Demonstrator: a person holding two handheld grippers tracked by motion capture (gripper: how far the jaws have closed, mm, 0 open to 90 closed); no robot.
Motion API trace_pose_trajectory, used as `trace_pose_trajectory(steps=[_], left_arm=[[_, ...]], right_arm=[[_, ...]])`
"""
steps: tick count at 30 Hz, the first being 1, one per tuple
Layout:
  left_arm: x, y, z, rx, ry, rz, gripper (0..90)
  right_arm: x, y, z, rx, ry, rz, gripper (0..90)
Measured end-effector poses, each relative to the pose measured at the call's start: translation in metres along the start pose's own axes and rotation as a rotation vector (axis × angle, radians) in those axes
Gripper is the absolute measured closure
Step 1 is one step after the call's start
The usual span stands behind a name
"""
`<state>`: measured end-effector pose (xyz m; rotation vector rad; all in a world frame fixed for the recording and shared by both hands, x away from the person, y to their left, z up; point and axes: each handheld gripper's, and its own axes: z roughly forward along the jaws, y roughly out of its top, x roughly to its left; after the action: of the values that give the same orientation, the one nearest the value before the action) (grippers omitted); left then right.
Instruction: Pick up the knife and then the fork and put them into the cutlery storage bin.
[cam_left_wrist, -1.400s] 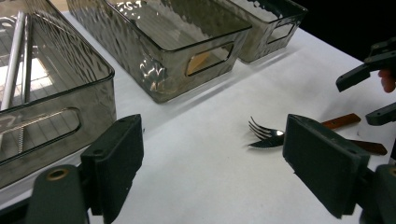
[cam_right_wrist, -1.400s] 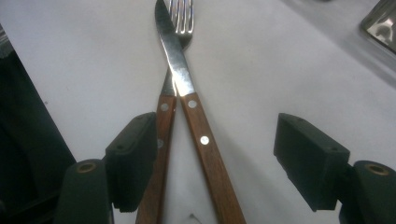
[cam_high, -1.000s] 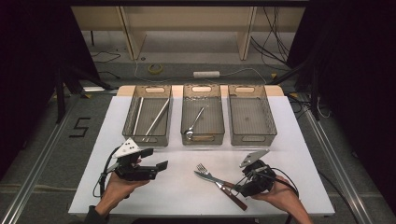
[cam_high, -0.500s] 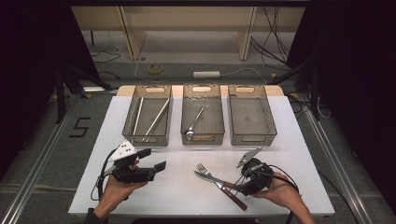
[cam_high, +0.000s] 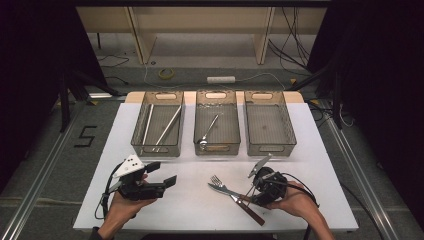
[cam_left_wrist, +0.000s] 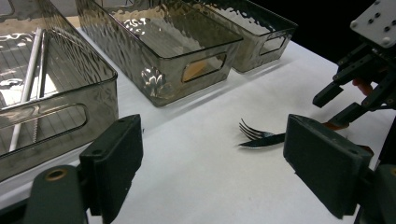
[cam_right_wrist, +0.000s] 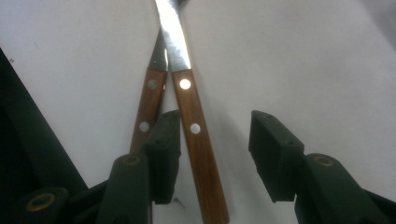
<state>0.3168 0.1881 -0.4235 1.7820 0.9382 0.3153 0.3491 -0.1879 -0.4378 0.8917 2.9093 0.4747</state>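
your right gripper (cam_right_wrist: 215, 140) about half open, jaws just been closing, knife (cam_right_wrist: 194, 126) handle between them, one jaw slid between knife and fork (cam_right_wrist: 148, 105) handles, pads not pressing yet. both lie crossed on white table (cam_high: 190, 210), near right, in front of empty right bin (cam_high: 268, 125). your left gripper (cam_left_wrist: 212, 154) wide apart, holds nothing, near left. spoon (cam_high: 207, 131) in middle bin (cam_high: 216, 125), chopsticks (cam_high: 167, 127) in left bin (cam_high: 158, 125). blade tips cut off in right gripper view
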Motion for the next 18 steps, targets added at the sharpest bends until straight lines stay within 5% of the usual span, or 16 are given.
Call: trace_pose_trajectory(steps=[18], left_arm=[[-0.003,-0.002,-0.007,-0.013,0.005,0.012,19.6]], right_arm=[[0.008,0.015,0.021,0.097,0.002,-0.056,68.1]])
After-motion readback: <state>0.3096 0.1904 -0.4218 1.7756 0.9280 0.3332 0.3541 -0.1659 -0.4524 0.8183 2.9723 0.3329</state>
